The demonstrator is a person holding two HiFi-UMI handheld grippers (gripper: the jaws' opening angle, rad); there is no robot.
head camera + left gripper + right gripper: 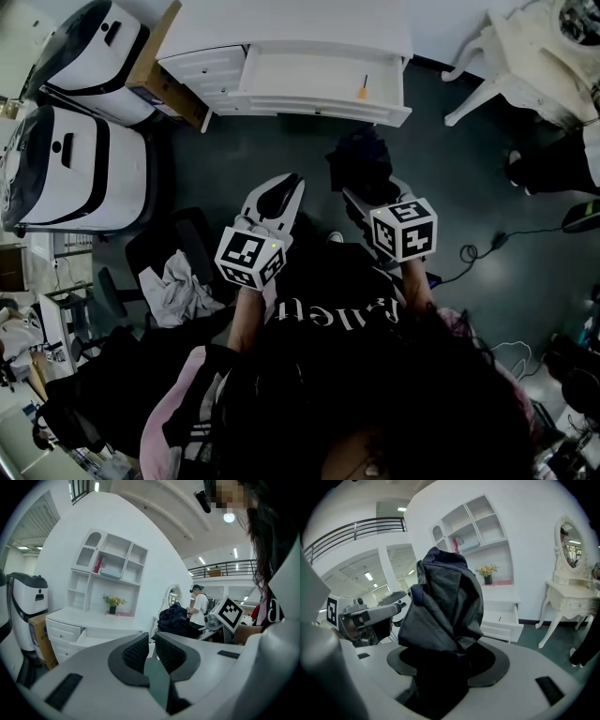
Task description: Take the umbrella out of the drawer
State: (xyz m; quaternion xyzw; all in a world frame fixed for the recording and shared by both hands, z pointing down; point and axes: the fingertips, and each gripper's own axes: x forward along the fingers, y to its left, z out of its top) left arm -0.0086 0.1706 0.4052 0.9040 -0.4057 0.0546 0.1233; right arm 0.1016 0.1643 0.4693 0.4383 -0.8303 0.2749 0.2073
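Fingers [492,660] of the right gripper [367,197] are clamped on the umbrella [445,606], over dark floor [281,141] before the open drawer [319,80]. Nothing is held by the closed left gripper [149,649].

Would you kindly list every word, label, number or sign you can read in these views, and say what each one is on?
"lett": white lettering on the person's black shirt; the letters beside it are creased and unclear.
Left cube and right cube: black-and-white square patterns only, no words.
Books on the shelf: too small to read.
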